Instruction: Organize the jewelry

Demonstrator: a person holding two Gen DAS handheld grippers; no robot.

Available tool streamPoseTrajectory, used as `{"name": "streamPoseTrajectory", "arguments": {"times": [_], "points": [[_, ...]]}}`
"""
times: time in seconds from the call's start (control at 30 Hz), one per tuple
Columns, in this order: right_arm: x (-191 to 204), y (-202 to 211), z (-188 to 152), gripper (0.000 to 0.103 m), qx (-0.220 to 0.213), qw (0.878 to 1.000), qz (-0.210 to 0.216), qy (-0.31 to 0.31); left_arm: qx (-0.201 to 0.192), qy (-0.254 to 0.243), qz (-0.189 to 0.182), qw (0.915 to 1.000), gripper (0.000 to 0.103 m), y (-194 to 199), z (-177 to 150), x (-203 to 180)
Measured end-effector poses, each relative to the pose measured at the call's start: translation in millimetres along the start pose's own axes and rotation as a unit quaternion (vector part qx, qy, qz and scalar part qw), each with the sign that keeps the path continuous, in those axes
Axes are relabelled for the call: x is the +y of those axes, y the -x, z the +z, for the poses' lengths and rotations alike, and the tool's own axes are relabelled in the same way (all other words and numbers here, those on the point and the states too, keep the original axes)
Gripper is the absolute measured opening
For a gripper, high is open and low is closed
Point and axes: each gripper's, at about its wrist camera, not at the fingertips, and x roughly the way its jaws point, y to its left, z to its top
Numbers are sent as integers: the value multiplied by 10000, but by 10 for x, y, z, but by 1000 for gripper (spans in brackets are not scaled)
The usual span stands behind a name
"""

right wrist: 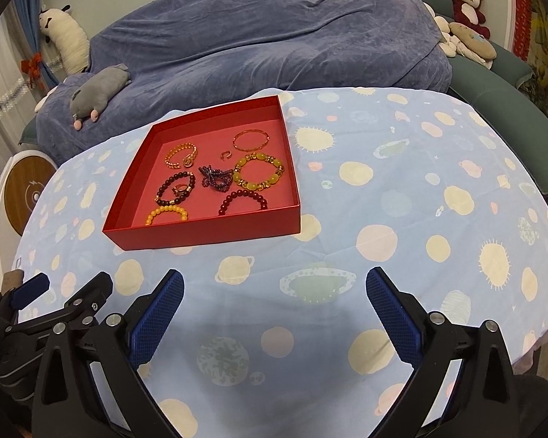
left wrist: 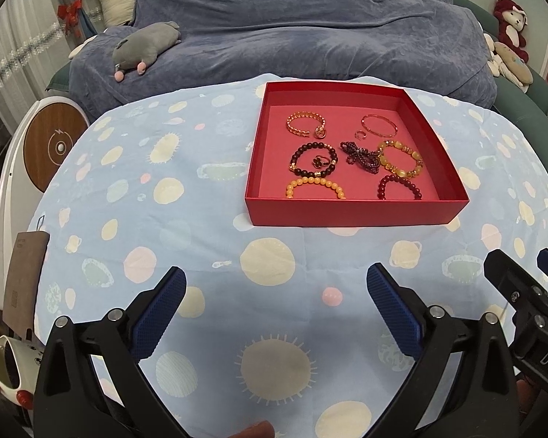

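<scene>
A red box (left wrist: 354, 211) sits on the desk (left wrist: 186, 241), toward its far edge, on a pale blue cloth printed with planets and suns. All the jewelry lies inside it. A gold chain bracelet (left wrist: 306, 125) is at the box's far left, and a thin rose bangle (left wrist: 379, 125) at the far right, with a small ring (left wrist: 360, 134) just beside it. In the middle are a dark bead bracelet (left wrist: 313, 160) with a clover ring (left wrist: 320, 161) inside its loop, a tangled purple strand (left wrist: 361, 157), and a yellow stone bracelet (left wrist: 401, 158). Along the near wall lie an orange bead bracelet (left wrist: 315, 187) and a red bead bracelet (left wrist: 400, 187).

The left gripper (left wrist: 276, 310) hovers over the desk's near edge, its jaws spread wide and holding nothing. The right gripper (right wrist: 274, 310) hangs just beside it, likewise spread wide and empty. Both are well apart from the box.
</scene>
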Motion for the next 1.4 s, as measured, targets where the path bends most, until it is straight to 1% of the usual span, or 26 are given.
{"name": "streamPoseTrajectory", "arguments": {"times": [0.27,0.83,1.1,1.4], "points": [[48,-2,-2,96,2,10000,7,84,-12,24,88,10000,95,5,-5,-2],[75,-7,-2,96,-3,9999,-1,130,11,28,81,10000,95,-3,0,-17],[70,-9,-5,96,-6,9999,-12,153,76,171,119,9998,95,-31,-15,46],[70,2,-39,96,7,9998,-40,218,54,327,165,9993,95,-12,-32,103]]}}
